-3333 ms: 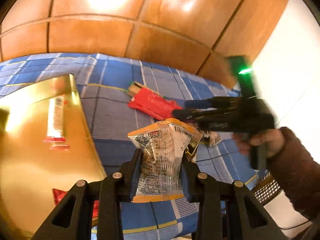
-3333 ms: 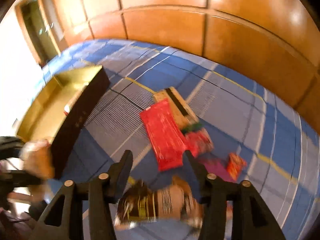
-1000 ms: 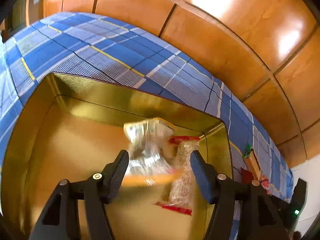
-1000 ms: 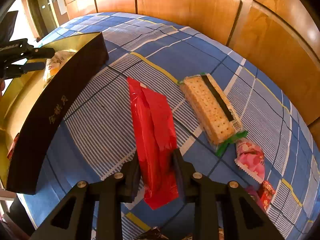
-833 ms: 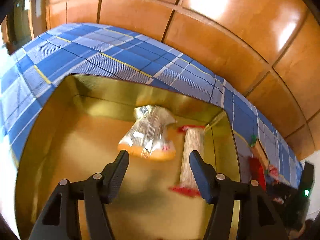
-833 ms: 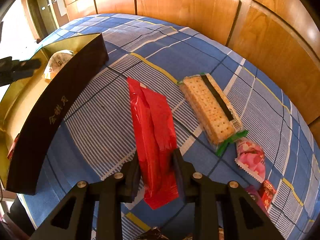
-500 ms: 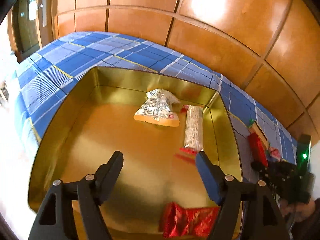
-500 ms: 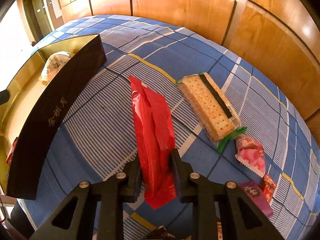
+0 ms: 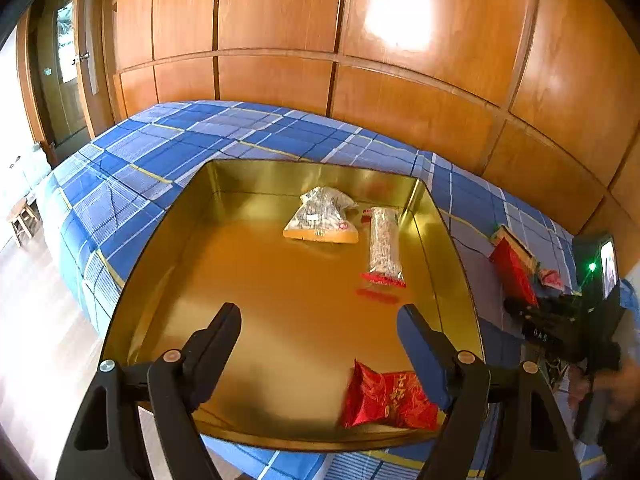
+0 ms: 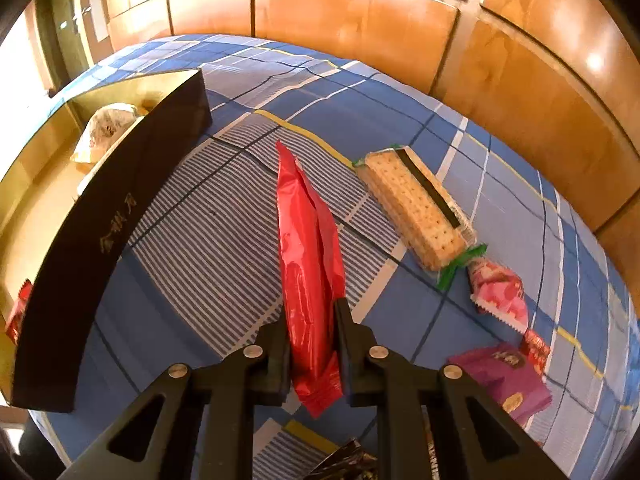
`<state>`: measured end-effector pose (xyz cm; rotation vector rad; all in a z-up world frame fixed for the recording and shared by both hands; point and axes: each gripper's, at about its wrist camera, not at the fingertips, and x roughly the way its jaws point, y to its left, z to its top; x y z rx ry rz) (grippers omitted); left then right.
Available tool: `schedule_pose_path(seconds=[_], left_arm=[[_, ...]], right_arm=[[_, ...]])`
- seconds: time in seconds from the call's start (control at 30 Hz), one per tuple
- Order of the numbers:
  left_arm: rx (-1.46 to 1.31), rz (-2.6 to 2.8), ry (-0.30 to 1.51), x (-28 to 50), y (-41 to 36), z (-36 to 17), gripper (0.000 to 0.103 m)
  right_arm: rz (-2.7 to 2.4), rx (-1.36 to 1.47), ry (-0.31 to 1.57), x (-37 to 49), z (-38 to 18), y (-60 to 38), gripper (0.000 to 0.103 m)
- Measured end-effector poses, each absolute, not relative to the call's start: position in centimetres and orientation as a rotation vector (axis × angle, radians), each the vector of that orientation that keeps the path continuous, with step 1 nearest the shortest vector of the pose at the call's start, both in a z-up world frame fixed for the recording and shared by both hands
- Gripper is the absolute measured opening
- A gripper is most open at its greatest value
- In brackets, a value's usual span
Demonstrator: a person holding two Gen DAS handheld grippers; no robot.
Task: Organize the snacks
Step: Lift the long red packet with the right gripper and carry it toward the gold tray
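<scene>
My left gripper (image 9: 320, 320) is open and empty above the near end of the gold tin box (image 9: 168, 208). Inside the box lie a clear nut bag with an orange edge (image 9: 322, 218), a long clear snack pack with red ends (image 9: 384, 246) and a red packet (image 9: 390, 400). My right gripper (image 10: 312, 312) is shut on a long red wrapper (image 10: 308, 248) and holds it above the blue checked cloth (image 10: 192, 224). The box's dark outer wall (image 10: 116, 216) stands to its left.
On the cloth to the right lie a cracker pack (image 10: 416, 208), a pink candy packet (image 10: 498, 292), a purple packet (image 10: 504, 380) and a small red packet (image 10: 534, 350). A dark wrapper (image 10: 348, 466) shows at the bottom edge. Wood panelling (image 9: 360, 40) stands behind the table.
My left gripper let go of the nut bag in the box and drew back toward the near end. My right gripper closed tighter on the red wrapper and lifted it off the cloth.
</scene>
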<state>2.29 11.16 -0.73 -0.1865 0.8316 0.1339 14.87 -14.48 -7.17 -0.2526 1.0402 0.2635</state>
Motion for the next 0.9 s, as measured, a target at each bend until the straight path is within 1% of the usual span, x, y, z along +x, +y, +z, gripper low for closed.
schedule_pose_path(seconds=[0.23, 0.4, 0.7, 0.8, 0.9], left_arm=[[-0.209, 0.145, 0.843, 1.6, 11.8, -1.2, 0.081], [-0.226, 0.148, 0.839, 1.2, 12.4, -1.3, 0.081], [-0.236, 0.161, 0.833, 0.7, 13.1, -1.3, 0.081], [-0.236, 0.167, 0.834, 0.6, 13.2, -1.3, 0.081], [-0.234, 0.171, 0.83, 0.5, 13.3, -1.2, 0.081]], right_arm=[[0.355, -0.043, 1.093, 14.3, -6.9, -15.0, 0.017], [0.41, 0.158, 1.086, 13.0, -6.2, -15.5, 0.014], [0.453, 0.25, 1.037, 10.8, -4.6, -15.3, 0.014], [0.417, 0.196, 1.038, 10.3, -4.7, -15.1, 0.014], [0.425, 0.218, 1.06, 9.9, -5.1, -15.2, 0.014]])
